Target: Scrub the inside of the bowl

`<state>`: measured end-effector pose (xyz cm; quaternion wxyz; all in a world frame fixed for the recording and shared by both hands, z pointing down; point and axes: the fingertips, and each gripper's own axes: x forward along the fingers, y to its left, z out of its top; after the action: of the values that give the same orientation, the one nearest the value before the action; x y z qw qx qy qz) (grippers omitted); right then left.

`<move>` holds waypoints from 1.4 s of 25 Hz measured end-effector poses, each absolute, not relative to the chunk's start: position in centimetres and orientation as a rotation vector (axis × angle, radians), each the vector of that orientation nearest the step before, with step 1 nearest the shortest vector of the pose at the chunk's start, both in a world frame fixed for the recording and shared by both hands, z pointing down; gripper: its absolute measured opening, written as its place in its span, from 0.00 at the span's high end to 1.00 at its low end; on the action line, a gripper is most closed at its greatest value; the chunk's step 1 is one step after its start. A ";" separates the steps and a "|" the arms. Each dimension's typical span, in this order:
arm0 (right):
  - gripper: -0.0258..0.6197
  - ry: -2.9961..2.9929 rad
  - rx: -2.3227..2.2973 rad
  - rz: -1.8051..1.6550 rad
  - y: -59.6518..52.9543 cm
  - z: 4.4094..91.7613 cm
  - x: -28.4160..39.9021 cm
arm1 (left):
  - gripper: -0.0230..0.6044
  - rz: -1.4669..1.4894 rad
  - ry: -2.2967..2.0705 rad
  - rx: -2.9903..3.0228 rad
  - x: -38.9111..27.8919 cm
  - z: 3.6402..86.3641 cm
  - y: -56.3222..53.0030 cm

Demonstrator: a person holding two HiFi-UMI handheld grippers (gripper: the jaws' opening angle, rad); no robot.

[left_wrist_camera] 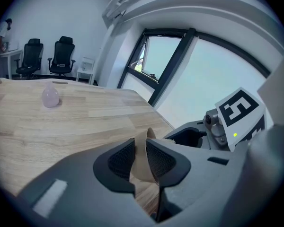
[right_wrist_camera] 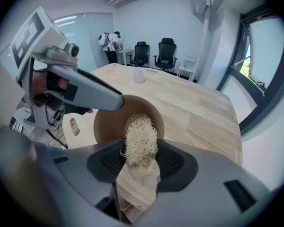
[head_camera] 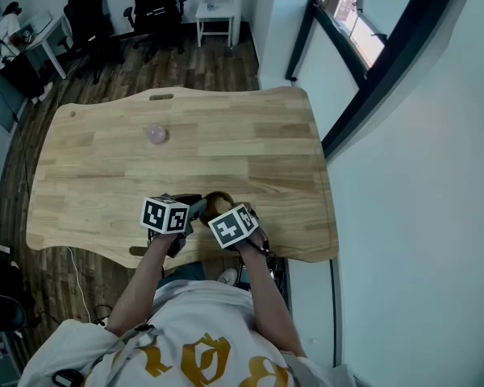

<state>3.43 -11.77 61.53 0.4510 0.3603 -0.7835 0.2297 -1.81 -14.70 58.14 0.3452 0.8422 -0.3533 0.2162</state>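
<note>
Left gripper [left_wrist_camera: 139, 162] is pinching the bowl [right_wrist_camera: 106, 124] rim, at the table [head_camera: 185, 143] near edge. Right gripper [right_wrist_camera: 141, 163] is clenching a scrubber [right_wrist_camera: 141, 138], fibres dipping into the bowl. Likely best: firm rim pinch, sweeping round the inner wall with light pressure so the bowl isn't tipping.

The bowl [head_camera: 220, 197] is mostly hidden beneath the right tool [head_camera: 223, 213].

bowl [right_wrist_camera: 109, 124] on table [head_camera: 242, 147], at its near edge, between my claws | left claw [left_wrist_camera: 141, 159] on bowl's left side, rim between its jaws | right claw [right_wrist_camera: 141, 161] just right of bowl, scrubber [right_wrist_camera: 141, 138] between its jaws, tip inside bowl | small rounded object [head_camera: 156, 134] on table well behind bowl, to the left | chairs [head_camera: 149, 6] beyond table's far edge
</note>
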 end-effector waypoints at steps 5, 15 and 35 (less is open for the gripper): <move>0.68 -1.986 0.954 0.592 -12.3 60.9 3.7 | 0.86 0.541 -0.906 2.183 -1.6 58.1 -14.7; 0.68 -2.021 0.970 0.597 -12.4 60.6 4.2 | 0.86 0.520 -0.876 2.188 -0.7 57.8 -14.9; 0.68 -2.137 0.670 0.375 -9.8 59.8 0.3 | 0.85 0.390 -0.924 2.091 -2.4 58.2 -14.9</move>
<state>0.32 -9.85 59.85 0.4218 0.2674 -0.8533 0.1497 -2.42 -14.86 58.22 0.3998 0.8264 -0.3653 0.1542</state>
